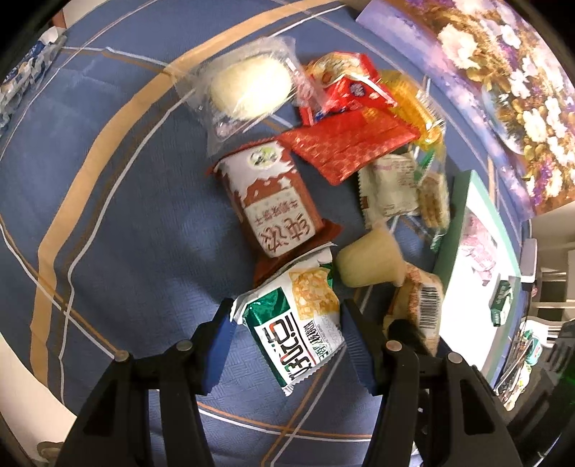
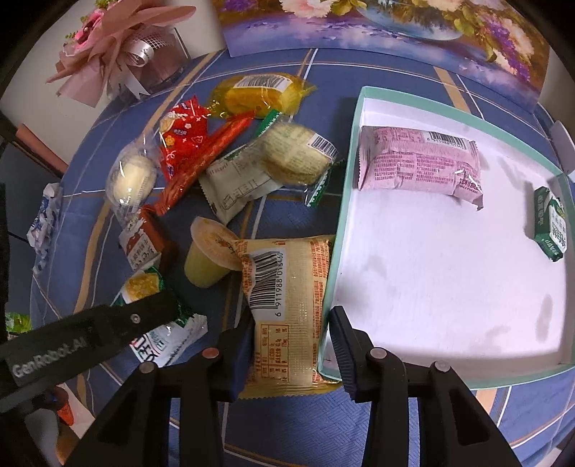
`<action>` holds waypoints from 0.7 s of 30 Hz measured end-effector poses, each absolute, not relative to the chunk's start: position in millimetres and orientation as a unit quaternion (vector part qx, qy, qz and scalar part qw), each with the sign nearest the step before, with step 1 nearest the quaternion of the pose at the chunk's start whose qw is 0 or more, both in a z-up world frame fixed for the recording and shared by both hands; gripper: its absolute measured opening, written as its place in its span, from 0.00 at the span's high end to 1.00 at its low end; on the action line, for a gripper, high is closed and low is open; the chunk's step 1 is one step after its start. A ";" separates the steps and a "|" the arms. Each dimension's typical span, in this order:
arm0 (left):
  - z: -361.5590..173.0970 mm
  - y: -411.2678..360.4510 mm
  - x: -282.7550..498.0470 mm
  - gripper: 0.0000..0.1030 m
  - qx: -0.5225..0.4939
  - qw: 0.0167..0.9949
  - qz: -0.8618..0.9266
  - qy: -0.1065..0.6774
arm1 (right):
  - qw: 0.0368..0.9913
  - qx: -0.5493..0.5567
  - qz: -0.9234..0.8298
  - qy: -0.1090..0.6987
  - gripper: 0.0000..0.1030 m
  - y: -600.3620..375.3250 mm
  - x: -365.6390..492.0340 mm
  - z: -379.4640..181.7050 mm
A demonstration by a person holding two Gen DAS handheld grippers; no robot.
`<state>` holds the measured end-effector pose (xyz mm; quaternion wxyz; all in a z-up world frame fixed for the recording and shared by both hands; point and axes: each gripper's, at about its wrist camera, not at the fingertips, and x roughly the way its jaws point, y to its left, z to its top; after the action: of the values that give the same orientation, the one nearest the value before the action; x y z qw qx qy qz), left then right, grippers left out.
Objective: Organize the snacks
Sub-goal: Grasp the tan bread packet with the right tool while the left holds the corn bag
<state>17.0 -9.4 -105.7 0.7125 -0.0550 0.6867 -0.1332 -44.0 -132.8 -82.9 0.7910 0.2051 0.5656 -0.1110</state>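
In the left wrist view my left gripper (image 1: 287,316) is shut on a green-and-white snack packet (image 1: 298,323), its blue pads pressing both sides. The packet hangs a little above the blue tablecloth (image 1: 125,215). My right gripper (image 2: 291,319) is shut on a yellow barcoded packet (image 2: 287,287) that lies against the teal wall of a white box (image 2: 350,201). Inside the box are a pink packet (image 2: 420,165) and a small green packet (image 2: 550,222). One of the left gripper's black fingers (image 2: 151,312) shows across the green-and-white packet (image 2: 169,337) at the lower left of the right wrist view.
Loose snacks lie left of the box: a jelly cup (image 2: 206,258), a brown-and-white packet (image 1: 266,197), red packets (image 1: 348,143), a clear-wrapped round cake (image 1: 248,86), a yellow cake (image 2: 258,95), round crackers (image 2: 298,154). A pink bouquet (image 2: 118,46) and a flower painting (image 2: 395,21) stand behind.
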 end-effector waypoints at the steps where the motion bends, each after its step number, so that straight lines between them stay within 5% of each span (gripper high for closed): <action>1: -107.2 -8.5 17.5 0.41 -0.056 0.710 -0.131 0.689 | 0.791 0.206 -0.111 0.565 0.56 -132.6 -44.1 -82.4; 4: -111.3 -3.5 19.7 0.41 -0.061 0.706 -0.125 0.695 | 0.791 0.210 -0.109 0.563 0.54 -131.5 -40.7 -80.7; 6: -110.4 -0.5 21.1 0.41 -0.065 0.706 -0.125 0.694 | 0.796 0.213 -0.110 0.555 0.44 -134.9 -40.6 -76.6; 21: -114.8 15.0 31.5 0.41 -0.088 0.702 -0.119 0.697 | 0.819 0.191 -0.097 0.533 0.44 -122.7 -30.7 -62.9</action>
<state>31.5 15.0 -114.8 0.7020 -0.0882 0.6967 -0.1189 -30.7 -122.7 -62.9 0.8185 0.1909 0.5330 -0.0970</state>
